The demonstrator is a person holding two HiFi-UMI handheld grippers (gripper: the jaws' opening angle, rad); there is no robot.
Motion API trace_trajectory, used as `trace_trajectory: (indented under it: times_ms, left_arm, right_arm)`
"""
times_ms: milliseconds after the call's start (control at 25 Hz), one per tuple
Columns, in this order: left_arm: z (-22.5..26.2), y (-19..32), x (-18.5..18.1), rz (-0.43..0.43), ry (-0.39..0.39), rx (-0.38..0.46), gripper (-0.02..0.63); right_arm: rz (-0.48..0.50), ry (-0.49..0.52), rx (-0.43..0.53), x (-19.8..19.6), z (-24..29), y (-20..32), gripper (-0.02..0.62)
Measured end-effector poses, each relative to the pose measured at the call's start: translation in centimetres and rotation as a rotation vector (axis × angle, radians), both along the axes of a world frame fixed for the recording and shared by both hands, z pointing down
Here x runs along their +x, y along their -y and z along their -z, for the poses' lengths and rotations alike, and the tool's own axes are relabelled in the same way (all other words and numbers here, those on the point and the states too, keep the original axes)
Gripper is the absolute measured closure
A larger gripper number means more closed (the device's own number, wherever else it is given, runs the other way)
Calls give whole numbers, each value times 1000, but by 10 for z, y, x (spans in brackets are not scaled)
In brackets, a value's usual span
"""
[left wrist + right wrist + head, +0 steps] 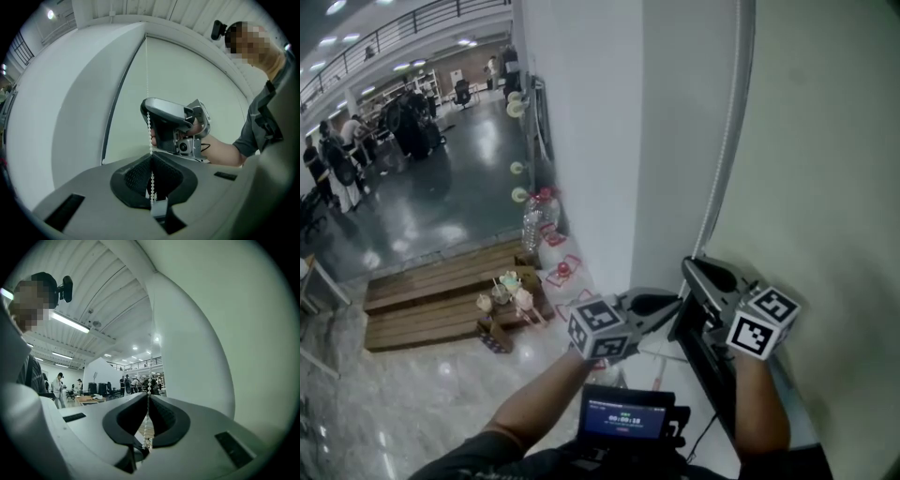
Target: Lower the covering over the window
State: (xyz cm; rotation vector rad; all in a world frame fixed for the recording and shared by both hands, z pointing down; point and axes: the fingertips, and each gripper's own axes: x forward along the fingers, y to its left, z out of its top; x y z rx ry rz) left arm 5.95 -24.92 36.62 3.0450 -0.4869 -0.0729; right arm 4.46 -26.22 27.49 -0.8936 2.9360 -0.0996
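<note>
A pale roller blind [825, 169] covers the window to the right of a white pillar [600, 141]. Its white bead chain [727, 141] hangs down along the blind's left edge to both grippers. My right gripper [690, 268] is the upper one, shut on the bead chain [148, 420], which runs straight between its pads. Just below it, my left gripper [673, 303] is shut on the same chain [148, 117]; the beads pass between its closed pads [140, 174]. From the left gripper [151, 158] view, the right gripper [171, 123] shows a short way above on the chain.
A dark sill or frame [708, 361] runs below the blind. Wooden pallets [441, 291] with small items, and water bottles [539, 220], stand on the floor to the left by the pillar. People [337, 159] are far off in the hall. A small screen [623, 414] hangs at my chest.
</note>
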Motion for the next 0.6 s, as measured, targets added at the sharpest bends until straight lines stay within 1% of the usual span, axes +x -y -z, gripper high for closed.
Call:
trace_trajectory:
  times_ms: [80, 240, 400, 600]
  left_arm:
    - [-4, 3, -2, 0, -9, -6, 600]
    - [-5, 3, -1, -15, -24, -5, 601]
    - [-7, 2, 1, -21, -42, -13, 601]
    - [-6, -3, 6, -18, -15, -6, 601]
  right_arm:
    - [-9, -1, 1, 0, -4, 3, 583]
    - [-2, 33, -13, -3, -6, 3, 586]
    - [-5, 31, -15, 0, -8, 3, 586]
    - [-9, 13, -21, 4, -9, -1, 589]
